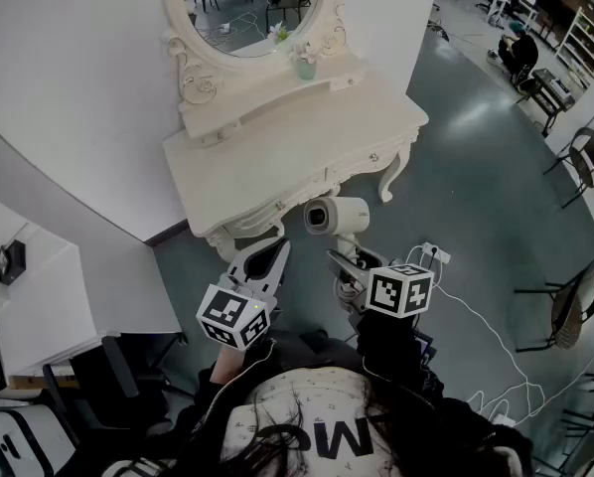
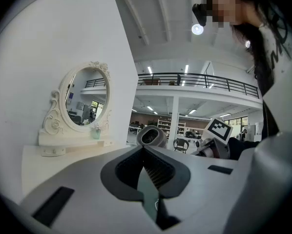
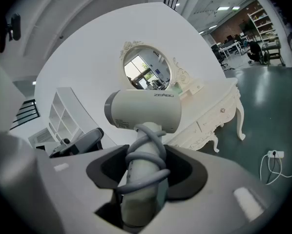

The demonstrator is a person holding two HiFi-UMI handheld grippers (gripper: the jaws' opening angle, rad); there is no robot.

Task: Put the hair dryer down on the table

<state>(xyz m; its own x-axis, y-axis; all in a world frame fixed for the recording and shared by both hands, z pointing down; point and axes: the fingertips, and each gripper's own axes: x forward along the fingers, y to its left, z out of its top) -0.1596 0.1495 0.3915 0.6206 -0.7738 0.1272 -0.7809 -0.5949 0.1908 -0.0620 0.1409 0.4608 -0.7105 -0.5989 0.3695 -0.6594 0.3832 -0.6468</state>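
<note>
- While the right gripper (image 1: 347, 263) holds the dryer (image 1: 337, 216) by its handle, the dryer is up in the air and not on the desk (image 1: 277, 152).
- Right jaws: spread wide, pads pressed on both sides of the handle. A grey cord (image 3: 146, 155) is wound round the handle, so the pads bear on it too.
- Dryer stands handle down, barrel on top, crosswise to the jaws and roughly level. One round end faces the left gripper (image 1: 277, 246).
- Head view: dryer overlaps the desk's front edge, near the right front leg, with floor (image 1: 476, 167) beside it. Cannot tell its height against the desktop.
- Left jaws: together at the tips, nothing between them. This gripper hangs just left of the dryer, apart from it, pointing toward the desk.
- Desk: white, carved legs, one drawer knob showing, set against a white wall.
- Oval mirror (image 1: 252, 8) in a carved frame stands at the desk's back. A small green vase (image 1: 305, 68) with flowers sits on the ledge under it, at the right.
- Marker cube (image 1: 399, 289) on each gripper, close to the person's torso at the bottom of the head view.
- White power strip (image 1: 431, 253) with white cables lies on the floor, right of the right gripper.
- Dark chairs (image 1: 585, 157) stand well apart at the right.
</note>
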